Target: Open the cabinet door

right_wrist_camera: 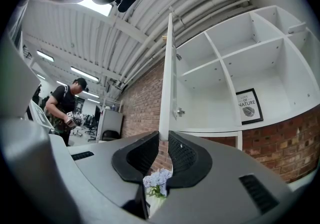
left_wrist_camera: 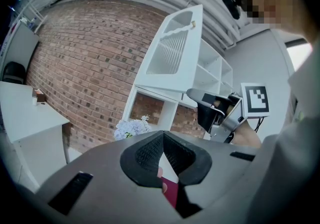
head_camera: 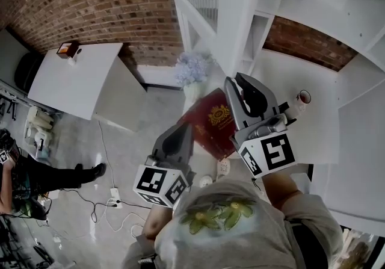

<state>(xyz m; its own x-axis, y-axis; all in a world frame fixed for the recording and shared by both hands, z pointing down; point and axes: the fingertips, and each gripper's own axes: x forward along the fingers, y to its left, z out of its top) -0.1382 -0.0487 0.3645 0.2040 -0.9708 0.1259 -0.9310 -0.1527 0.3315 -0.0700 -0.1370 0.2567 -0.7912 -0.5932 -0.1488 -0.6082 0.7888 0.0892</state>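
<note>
The white cabinet door (head_camera: 204, 3) with a ribbed panel stands swung wide open from the white shelf cabinet (head_camera: 313, 15). In the right gripper view the door's thin edge (right_wrist_camera: 167, 77) runs down into the narrow gap of my right gripper (right_wrist_camera: 164, 140), whose jaws sit against both sides of it. In the head view the right gripper (head_camera: 233, 81) touches the door's lower edge. My left gripper (head_camera: 185, 128) hangs lower and to the left, shut and holding nothing. The left gripper view shows its jaws (left_wrist_camera: 162, 137), the door (left_wrist_camera: 172, 50) and the right gripper (left_wrist_camera: 210, 110).
A red box (head_camera: 210, 120) and pale flowers (head_camera: 192, 68) stand below the door. On the white counter (head_camera: 283, 129) is a cup (head_camera: 302, 98). A white table (head_camera: 72, 78) stands left by the brick wall. Cables and a power strip (head_camera: 114, 195) lie on the floor beside a person (head_camera: 36, 174).
</note>
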